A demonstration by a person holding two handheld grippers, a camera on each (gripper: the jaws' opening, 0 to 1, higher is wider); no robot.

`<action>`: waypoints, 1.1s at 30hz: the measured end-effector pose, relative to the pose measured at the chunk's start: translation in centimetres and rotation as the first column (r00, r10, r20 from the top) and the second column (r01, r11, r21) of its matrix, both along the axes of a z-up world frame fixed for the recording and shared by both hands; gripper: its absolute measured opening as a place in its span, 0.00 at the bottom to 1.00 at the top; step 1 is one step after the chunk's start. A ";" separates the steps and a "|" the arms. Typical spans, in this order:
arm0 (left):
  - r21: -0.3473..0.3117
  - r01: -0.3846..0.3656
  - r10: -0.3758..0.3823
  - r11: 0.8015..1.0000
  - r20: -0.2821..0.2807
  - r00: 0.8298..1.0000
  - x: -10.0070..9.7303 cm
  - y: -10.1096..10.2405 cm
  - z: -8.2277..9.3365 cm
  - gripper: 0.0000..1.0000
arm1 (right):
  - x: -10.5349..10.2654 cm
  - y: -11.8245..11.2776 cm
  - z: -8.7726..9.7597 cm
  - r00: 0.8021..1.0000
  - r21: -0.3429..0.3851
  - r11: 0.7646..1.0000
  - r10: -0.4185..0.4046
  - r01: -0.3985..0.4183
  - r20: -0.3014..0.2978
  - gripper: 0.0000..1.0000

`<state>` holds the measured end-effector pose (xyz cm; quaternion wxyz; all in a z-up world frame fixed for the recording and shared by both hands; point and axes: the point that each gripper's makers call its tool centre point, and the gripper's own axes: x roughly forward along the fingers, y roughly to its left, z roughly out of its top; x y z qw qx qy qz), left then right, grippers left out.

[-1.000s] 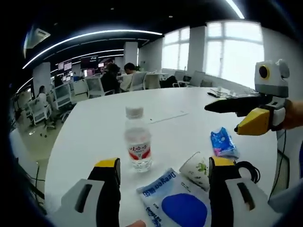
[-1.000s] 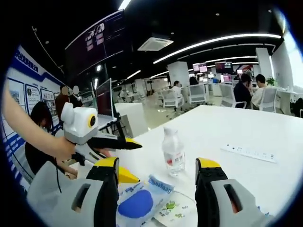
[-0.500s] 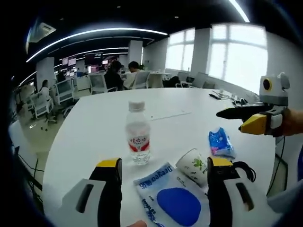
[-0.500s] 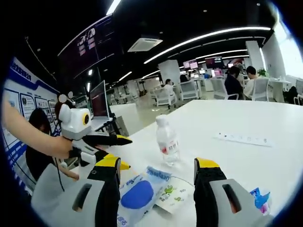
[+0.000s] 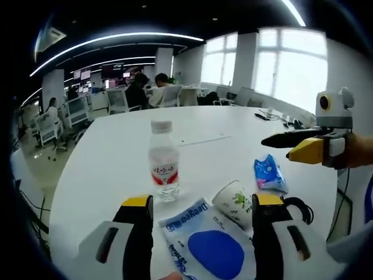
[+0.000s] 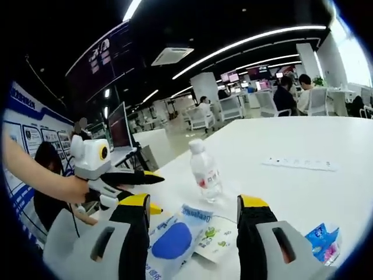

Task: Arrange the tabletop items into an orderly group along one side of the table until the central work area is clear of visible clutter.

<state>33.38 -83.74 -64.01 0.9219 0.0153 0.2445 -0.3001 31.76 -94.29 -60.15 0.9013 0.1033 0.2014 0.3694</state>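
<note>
The white worktop carries four items grouped near the edge closest to the person; a clear water bottle with a white cap and red label stands upright, farthest in from that edge; a flat white pouch with a blue oval lies nearest the edge, just beside the bottle's base; a paper cup with a green print lies tipped on its side, touching the pouch's far corner; a small blue packet lies apart from the cup, further along the same edge. A white power strip lies well apart from the group, toward the middle of the worktop. The left tongs stand wide, jaws parted with nothing between them, positioned above the pouch; in the right gripper view the same left tongs appear at the left, held by a hand. The right tongs also stand wide and hold nothing, positioned above the pouch and cup; in the left gripper view they hover over the worktop edge beyond the blue packet. Office chairs and seated people occupy the background.
</note>
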 end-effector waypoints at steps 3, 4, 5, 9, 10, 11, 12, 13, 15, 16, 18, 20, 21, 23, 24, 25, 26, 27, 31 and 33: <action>-0.009 -0.006 0.006 1.000 -0.012 1.000 0.0 0.1 -0.3 0.65 | 0.0 0.0 -0.4 1.000 -0.006 1.000 -0.003 0.003 -0.011 0.57; -0.013 -0.008 0.008 1.000 -0.017 1.000 0.0 0.1 -0.5 0.64 | 0.0 0.0 -0.6 1.000 -0.008 1.000 -0.003 0.003 -0.016 0.57; -0.014 -0.008 0.008 1.000 -0.018 1.000 0.0 0.1 -0.6 0.64 | -0.1 0.0 -0.7 1.000 -0.006 1.000 -0.002 0.002 -0.020 0.57; -0.016 -0.009 0.008 1.000 -0.033 0.999 -0.2 0.2 -1.2 0.64 | -0.1 0.0 -1.6 0.999 -0.018 1.000 -0.003 0.002 -0.043 0.56; -0.016 -0.008 0.007 1.000 -0.035 0.999 -0.2 0.2 -1.3 0.64 | -0.1 -0.1 -1.6 0.999 -0.018 1.000 -0.004 0.003 -0.046 0.56; -0.015 -0.007 0.007 1.000 -0.039 0.999 -0.3 0.2 -1.5 0.64 | -0.1 -0.2 -1.9 0.998 -0.018 1.000 -0.008 0.007 -0.056 0.56; -0.015 -0.007 0.006 1.000 -0.041 0.999 -0.4 0.2 -1.6 0.64 | -0.1 -0.2 -2.1 0.998 -0.018 1.000 -0.010 0.009 -0.063 0.56; -0.015 -0.006 0.006 1.000 -0.044 0.999 -0.4 0.3 -1.8 0.64 | -0.1 -0.2 -2.4 0.997 -0.020 1.000 -0.012 0.010 -0.071 0.56; -0.014 -0.010 0.009 1.000 -0.052 0.999 -0.4 0.4 -2.2 0.63 | -0.1 -0.2 -2.7 0.997 -0.024 1.000 -0.012 0.010 -0.080 0.56; -0.015 -0.010 0.009 1.000 -0.055 0.998 -0.4 0.5 -2.3 0.62 | -0.2 -0.2 -2.9 0.996 -0.024 1.000 -0.010 0.008 -0.088 0.56; -0.018 -0.009 0.008 1.000 -0.064 0.998 -0.5 0.6 -2.6 0.60 | -0.2 -0.1 -3.1 0.996 -0.028 1.000 -0.008 0.006 -0.094 0.56; -0.017 -0.010 0.009 1.000 -0.066 0.998 -0.5 0.7 -2.9 0.61 | -0.2 0.1 -3.3 0.995 -0.030 1.000 -0.009 0.006 -0.100 0.55; -0.016 -0.011 0.010 1.000 -0.069 0.998 -0.5 0.8 -3.0 0.61 | -0.2 0.1 -3.5 0.994 -0.030 1.000 -0.009 0.006 -0.105 0.55; -0.016 -0.015 0.013 1.000 -0.075 0.997 -0.6 0.9 -3.2 0.61 | -0.1 0.2 -3.9 0.993 -0.036 0.999 -0.006 0.002 -0.114 0.55; -0.016 -0.015 0.014 1.000 -0.077 0.997 -0.6 1.0 -3.3 0.61 | -0.1 0.2 -4.1 0.993 -0.040 0.999 -0.005 0.000 -0.118 0.55; -0.014 -0.017 0.016 1.000 -0.079 0.997 -0.6 1.1 -3.5 0.60 | -0.2 0.3 -4.3 0.992 -0.042 0.999 -0.003 -0.003 -0.124 0.55; -0.014 -0.019 0.018 1.000 -0.079 0.997 -0.6 1.1 -3.5 0.60 | -0.2 0.3 -4.5 0.992 -0.043 0.999 0.000 -0.005 -0.130 0.55; -0.016 -0.022 0.021 1.000 -0.083 0.996 -0.6 1.2 -3.7 0.60 | -0.2 0.4 -4.7 0.991 -0.048 0.999 0.003 -0.010 -0.137 0.55; -0.016 -0.026 0.024 1.000 -0.087 0.996 -0.7 1.3 -4.1 0.60 | -0.2 0.3 -5.4 0.988 -0.062 0.998 -0.001 -0.009 -0.151 0.55; -0.019 -0.028 0.026 0.999 -0.094 0.995 -0.7 1.3 -4.3 0.60 | -0.1 0.3 -5.7 0.988 -0.071 0.997 -0.004 -0.007 -0.157 0.55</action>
